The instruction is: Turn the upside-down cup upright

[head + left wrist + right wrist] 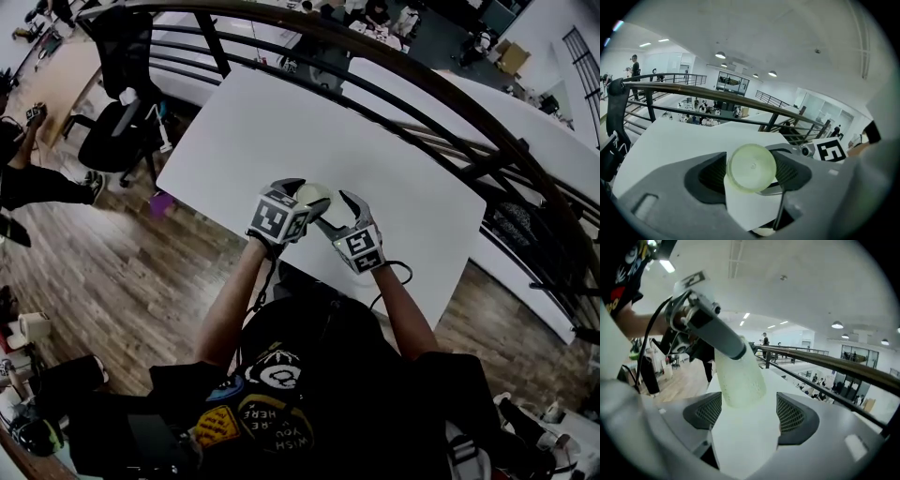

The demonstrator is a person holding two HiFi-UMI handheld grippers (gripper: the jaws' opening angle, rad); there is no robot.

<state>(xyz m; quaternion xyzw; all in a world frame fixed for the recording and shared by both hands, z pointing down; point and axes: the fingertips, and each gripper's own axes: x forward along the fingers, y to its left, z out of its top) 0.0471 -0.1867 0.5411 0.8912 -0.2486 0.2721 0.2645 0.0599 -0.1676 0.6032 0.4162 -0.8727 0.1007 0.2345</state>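
Note:
The pale green cup (314,198) hangs tilted over the near edge of the white table (281,122), between both grippers. My left gripper (302,194) stands wide open astride the cup's narrow end. The round base (751,168) faces that gripper's camera, between its pads (712,176). My right gripper (336,212) comes in from the right. In the right gripper view the cup (740,376) leans base-up with its wide end between the pads (794,414). A finger of the left gripper (719,336) crosses the cup's top. The cup's mouth is hidden.
A dark curved railing (422,103) runs round the table's far side. A black office chair (117,112) stands on the wood floor at the left, with a small purple object (161,203) near the table's left corner. My right gripper's marker cube (832,151) shows beside the cup.

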